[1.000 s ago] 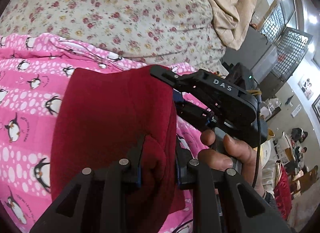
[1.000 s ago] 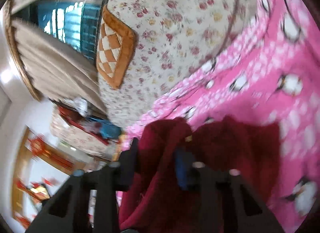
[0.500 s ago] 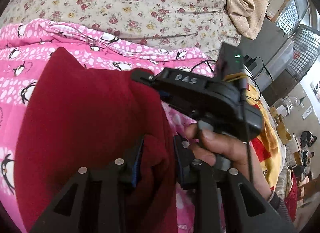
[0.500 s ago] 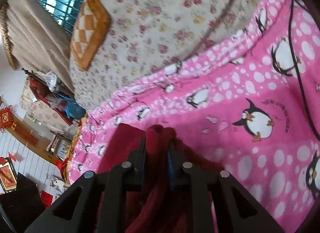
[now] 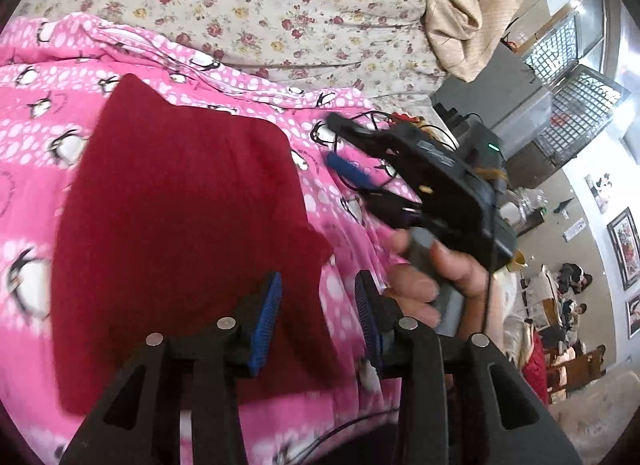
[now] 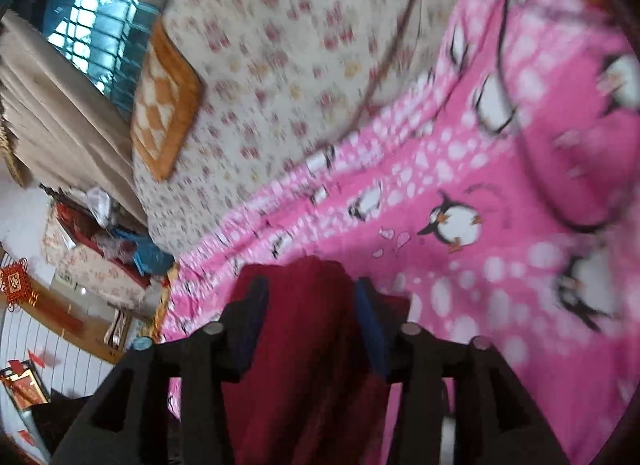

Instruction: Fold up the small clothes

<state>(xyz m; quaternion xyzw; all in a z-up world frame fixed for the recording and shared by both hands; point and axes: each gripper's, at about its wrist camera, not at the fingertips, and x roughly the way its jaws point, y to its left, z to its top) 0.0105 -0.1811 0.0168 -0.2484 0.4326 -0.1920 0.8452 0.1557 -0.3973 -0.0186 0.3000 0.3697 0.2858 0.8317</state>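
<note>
Dark red garment [image 5: 180, 233] folded flat on pink penguin blanket [image 5: 32, 169], edge lying between left gripper's [image 5: 318, 319] opening jaws.

Red cloth [image 5: 180, 233] flat, prob. released

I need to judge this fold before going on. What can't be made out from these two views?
- Red cloth, near edge: left wrist view, hidden behind the left tool.
- Red cloth's spread: right wrist view, only a bit shows between the opening right tool fingers; frame blurred.
- Layers in the fold: neither view shows them.
- Pink blanket past frame edges: cut off.
</note>
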